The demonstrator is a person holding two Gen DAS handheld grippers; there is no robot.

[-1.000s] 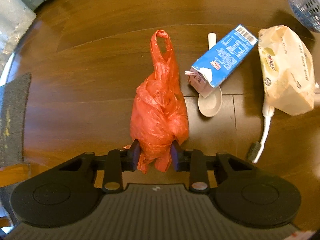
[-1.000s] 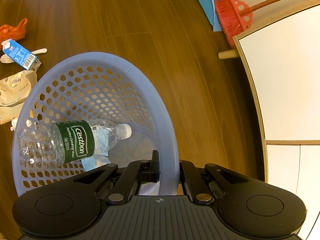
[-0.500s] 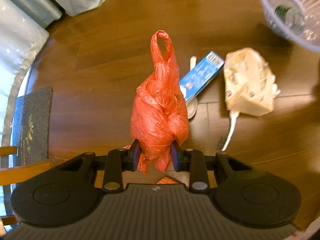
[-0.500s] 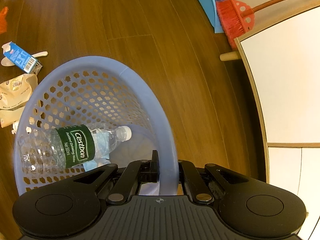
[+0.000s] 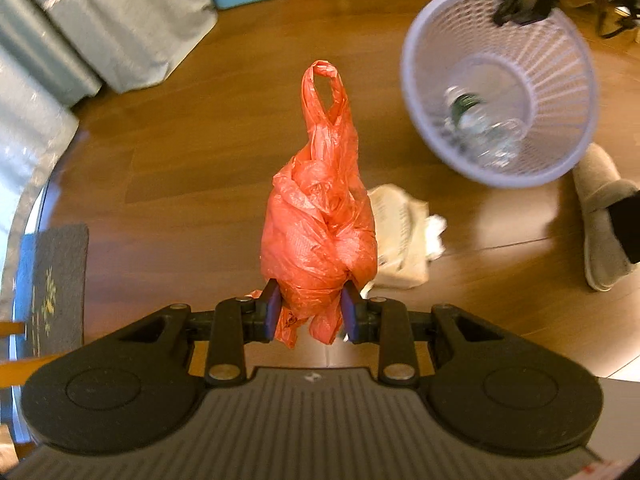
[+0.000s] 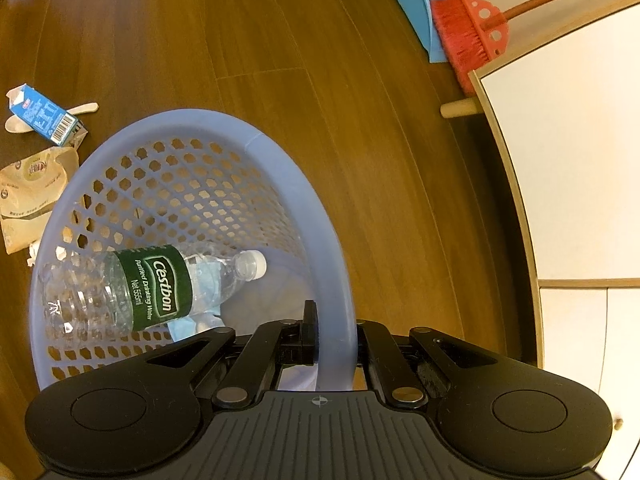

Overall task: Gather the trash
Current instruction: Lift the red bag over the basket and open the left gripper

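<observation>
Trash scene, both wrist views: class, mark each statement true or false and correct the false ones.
1. The left claw grips a red bag. True.
2. The basket is empty. False: a bottle lies in it.
3. The right claw pinches the basket's rim. True.
4. The milk carton is in the basket. False: it lies on the floor.
5. The bottle's label is blue. False: it is green.
</observation>
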